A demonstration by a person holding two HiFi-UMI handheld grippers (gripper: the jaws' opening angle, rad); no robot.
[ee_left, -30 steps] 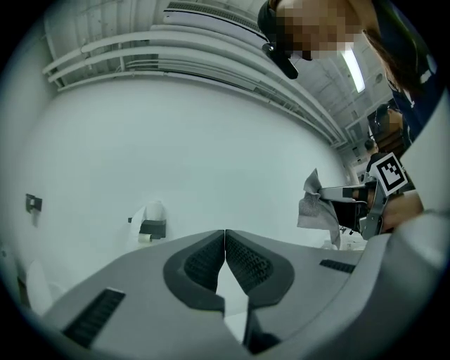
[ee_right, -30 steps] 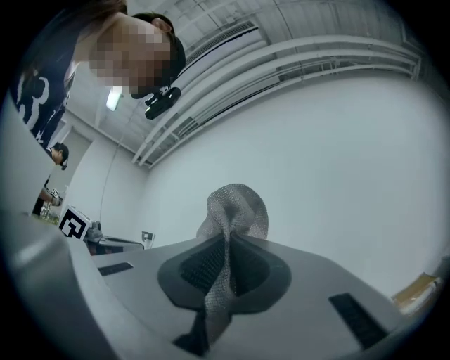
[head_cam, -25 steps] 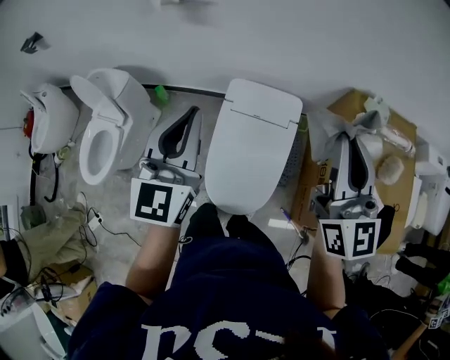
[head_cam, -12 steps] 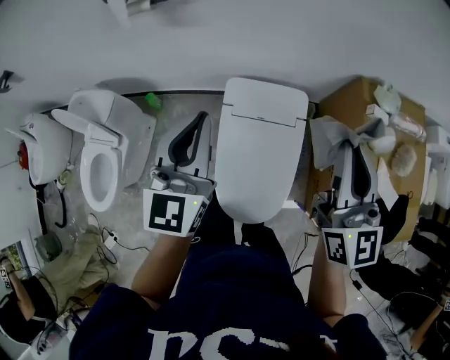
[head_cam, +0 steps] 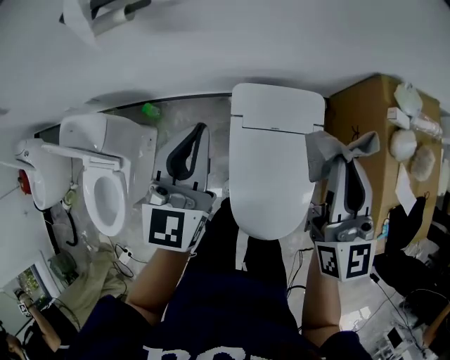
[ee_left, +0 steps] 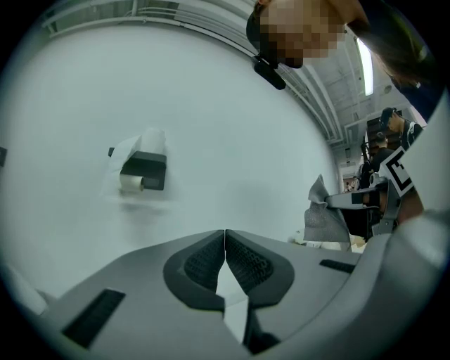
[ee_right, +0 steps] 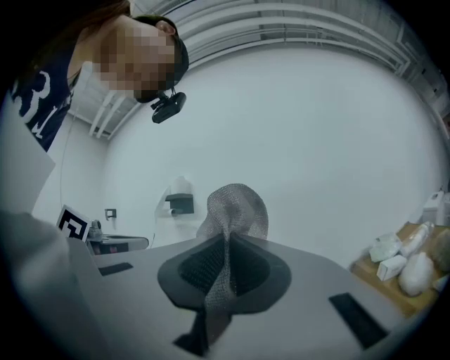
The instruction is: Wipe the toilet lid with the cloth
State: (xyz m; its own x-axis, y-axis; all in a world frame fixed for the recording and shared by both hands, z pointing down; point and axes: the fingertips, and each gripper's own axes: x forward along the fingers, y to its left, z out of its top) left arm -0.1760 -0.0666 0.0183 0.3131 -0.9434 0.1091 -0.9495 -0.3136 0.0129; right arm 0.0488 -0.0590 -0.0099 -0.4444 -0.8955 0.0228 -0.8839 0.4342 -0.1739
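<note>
Now right gripper (head_cam: 350, 156) pinches cloth (head_cam: 327, 149); lid (head_cam: 271, 169) lies just left of it, long axis running away. Left gripper (head_cam: 200, 130) closed, empty.

Lab or workshop mock-up of a bathroom, I'd say. Closed white toilet (head_cam: 276, 165) straight ahead of me, an open-lid toilet (head_cam: 105, 190) just left of it, another white fixture (head_cam: 39, 162) further left, all along one white wall (head_cam: 246, 49) with a paper holder (head_cam: 98, 15) on it. Cardboard box (head_cam: 365, 116) with supplies on my right, loose cables (head_cam: 129, 252) on the rough floor near left, strip lights (ee_left: 364, 67) on an industrial ceiling.
</note>
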